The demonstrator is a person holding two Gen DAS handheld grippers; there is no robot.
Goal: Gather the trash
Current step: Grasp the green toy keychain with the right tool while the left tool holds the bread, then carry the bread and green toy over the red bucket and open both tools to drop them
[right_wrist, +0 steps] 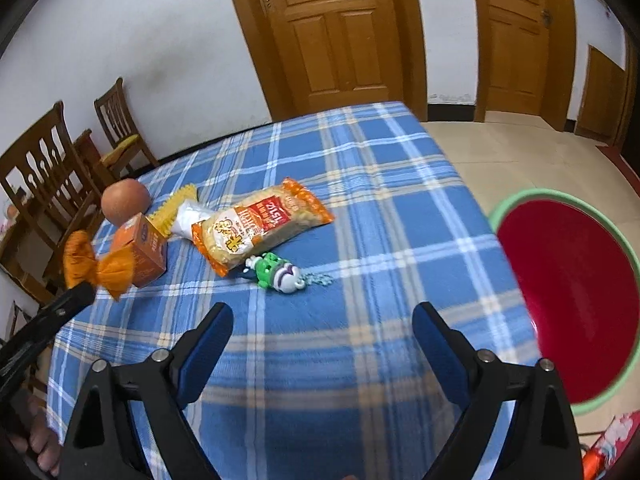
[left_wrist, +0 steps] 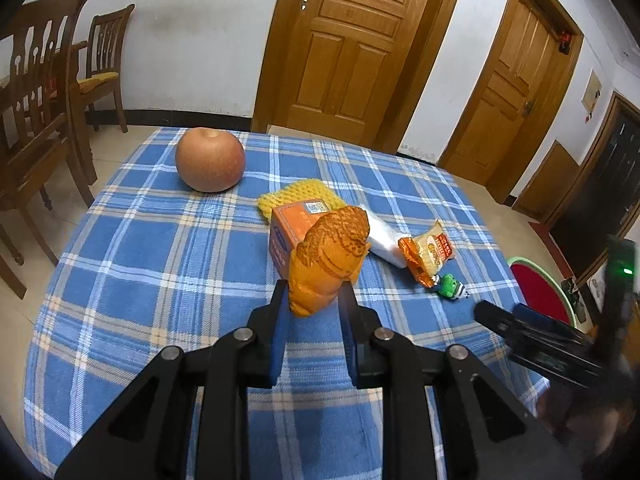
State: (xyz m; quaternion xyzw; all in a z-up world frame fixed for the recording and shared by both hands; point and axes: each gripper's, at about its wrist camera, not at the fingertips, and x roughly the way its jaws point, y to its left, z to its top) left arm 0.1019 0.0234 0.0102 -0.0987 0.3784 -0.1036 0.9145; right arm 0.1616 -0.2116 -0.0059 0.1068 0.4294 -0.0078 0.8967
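The left gripper [left_wrist: 312, 296] has its fingers pinching an orange crumpled wrapper [left_wrist: 328, 256], which the right wrist view shows lifted just clear of the table [left_wrist: 160, 280], in front of the orange carton [left_wrist: 294, 232]. The right gripper [right_wrist: 323, 322] hangs over the blue checked cloth with its fingers spread wide and nothing between them, pointing toward the snack packet [right_wrist: 260, 224] and the small green toy [right_wrist: 276, 270] just in front of it. The step in hand looks like the first pick-up: one piece of litter is secured and a second is being lined up. A red basin with a green rim [right_wrist: 568, 304] sits on the floor off the right edge of the table and is probably where the trash is meant to go, so the next move calls for carrying the wrapper across to it without letting the light paper slip, while the right fingers come down around the flat packet. That packet lies low on the cloth, so the fingers must get under an edge and not catch the fabric. Also on the table are a yellow foam net [left_wrist: 300, 194], a white plastic bag [left_wrist: 384, 240] and an apple [left_wrist: 210, 160], which may not count as trash. As for writing, the packet bears red-and-white Chinese lettering too small to read, and the carton shows a QR-style square and a blue logo, both illegible.
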